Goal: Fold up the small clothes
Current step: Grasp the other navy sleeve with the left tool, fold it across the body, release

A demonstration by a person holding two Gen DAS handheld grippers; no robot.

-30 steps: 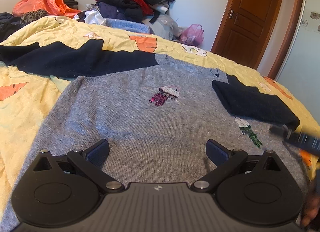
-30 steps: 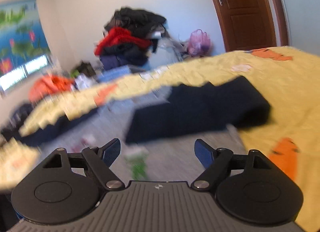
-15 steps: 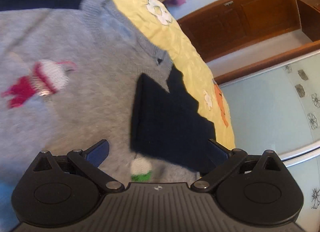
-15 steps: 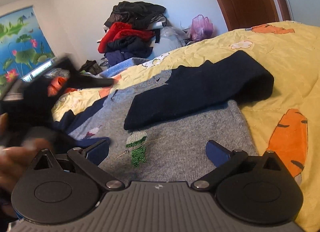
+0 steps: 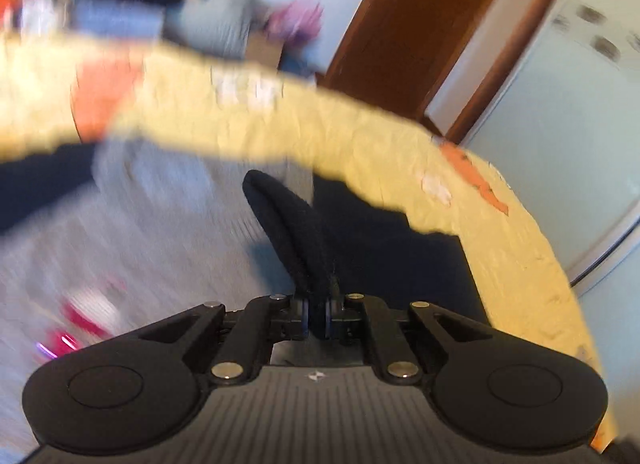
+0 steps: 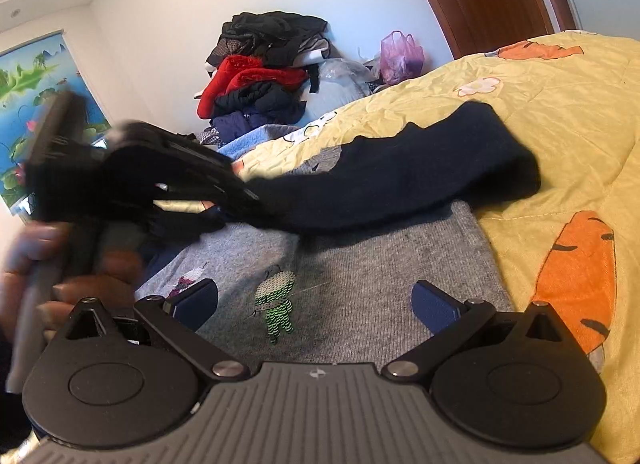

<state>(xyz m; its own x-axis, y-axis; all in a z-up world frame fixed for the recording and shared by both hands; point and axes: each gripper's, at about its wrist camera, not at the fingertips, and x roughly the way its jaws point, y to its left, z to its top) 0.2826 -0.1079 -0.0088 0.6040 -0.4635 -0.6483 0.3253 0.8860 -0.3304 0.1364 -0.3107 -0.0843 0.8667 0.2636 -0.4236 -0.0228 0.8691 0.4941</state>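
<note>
- We have the left hand-held gripper (image 5: 317,314) pinching the cuff end of the navy sleeve (image 6: 400,188); its jaws have just been closing, and the dark knit is clamped between the pads and rises out of them as a ridge
- Right hand-held gripper (image 6: 314,304) is spread wide with nothing between the pads; it hovers over the lower part of the grey sweater (image 6: 380,264), near the green knitted figure (image 6: 276,300)
- Sweater lies flat on the bed (image 6: 560,112), on the yellow carrot-print cover; the other navy sleeve, on the far side, is blurred in the left wrist view
- Key relation: in the right wrist view the sleeve's long axis runs from the shoulder fold at right, near the sweater's side edge, leftwards across the chest to the left gripper; so the free end is already in our left gripper and the fixed end sits ahead and right of the right gripper
- Our read: the left hand is the one on the sleeve; the next move is to carry that cuff on along this axis and lay it flat over the body; the right gripper is nearer the hem and side edge
- Risk, as we judge it: a pull off the axis would drag the shoulder fold and wrinkle the grey panel
</note>
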